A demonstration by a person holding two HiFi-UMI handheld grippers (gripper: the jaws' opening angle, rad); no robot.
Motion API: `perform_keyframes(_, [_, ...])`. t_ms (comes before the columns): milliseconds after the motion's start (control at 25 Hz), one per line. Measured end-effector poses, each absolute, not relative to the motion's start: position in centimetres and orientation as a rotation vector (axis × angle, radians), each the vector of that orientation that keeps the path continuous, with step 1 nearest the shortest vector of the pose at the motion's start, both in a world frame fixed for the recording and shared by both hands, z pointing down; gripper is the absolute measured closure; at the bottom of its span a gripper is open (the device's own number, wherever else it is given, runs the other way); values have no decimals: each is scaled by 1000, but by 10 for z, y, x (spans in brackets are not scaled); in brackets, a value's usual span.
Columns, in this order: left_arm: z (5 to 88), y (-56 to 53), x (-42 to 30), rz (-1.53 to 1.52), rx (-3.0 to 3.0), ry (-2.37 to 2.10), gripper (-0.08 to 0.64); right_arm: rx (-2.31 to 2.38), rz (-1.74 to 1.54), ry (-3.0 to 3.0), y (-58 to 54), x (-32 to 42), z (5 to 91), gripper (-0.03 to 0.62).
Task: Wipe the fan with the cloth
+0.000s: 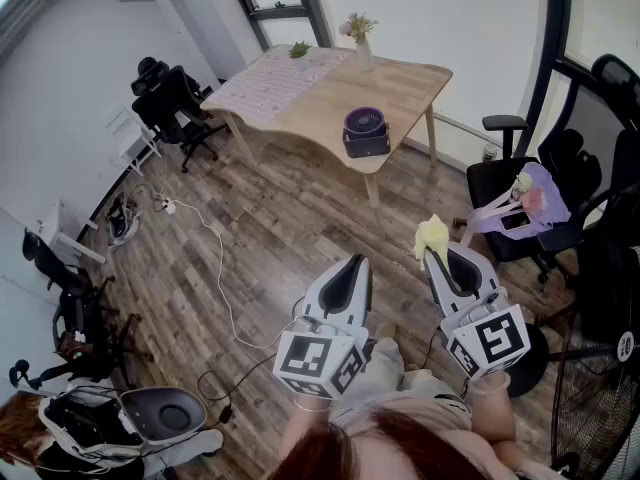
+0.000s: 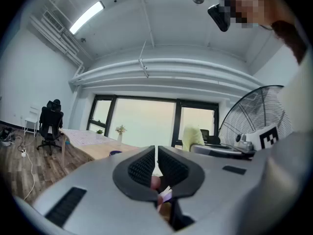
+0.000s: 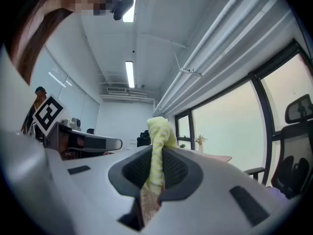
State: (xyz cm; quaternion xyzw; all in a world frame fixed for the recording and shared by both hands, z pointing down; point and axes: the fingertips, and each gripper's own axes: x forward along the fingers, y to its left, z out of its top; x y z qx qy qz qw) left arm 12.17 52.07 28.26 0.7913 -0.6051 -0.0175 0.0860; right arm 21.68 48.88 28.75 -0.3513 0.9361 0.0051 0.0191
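A small dark purple fan (image 1: 365,131) stands on the near edge of the wooden table (image 1: 400,83), far ahead of both grippers; its top (image 2: 115,152) just shows over the left gripper's body. My right gripper (image 1: 440,255) is shut on a yellow cloth (image 1: 432,235) that sticks up from its jaws. In the right gripper view the cloth (image 3: 159,131) is pinched between the black pads (image 3: 178,168) of the right gripper (image 3: 157,156). My left gripper (image 1: 349,271) (image 2: 156,153) is held beside it, level, shut with nothing in it.
Black office chairs (image 1: 175,108) stand left of the table; another chair at the right carries a purple bag (image 1: 525,203). A large black standing fan (image 1: 595,388) is close on my right. Cables (image 1: 215,268) run over the wooden floor. A vase (image 1: 362,43) stands on the table.
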Motion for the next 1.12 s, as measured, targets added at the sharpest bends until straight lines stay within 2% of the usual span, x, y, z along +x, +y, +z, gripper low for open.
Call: perform_keyframes(1120, [289, 344, 39, -76, 2397, -1737, 540, -1186, 16, 2905, 326, 138, 296, 549])
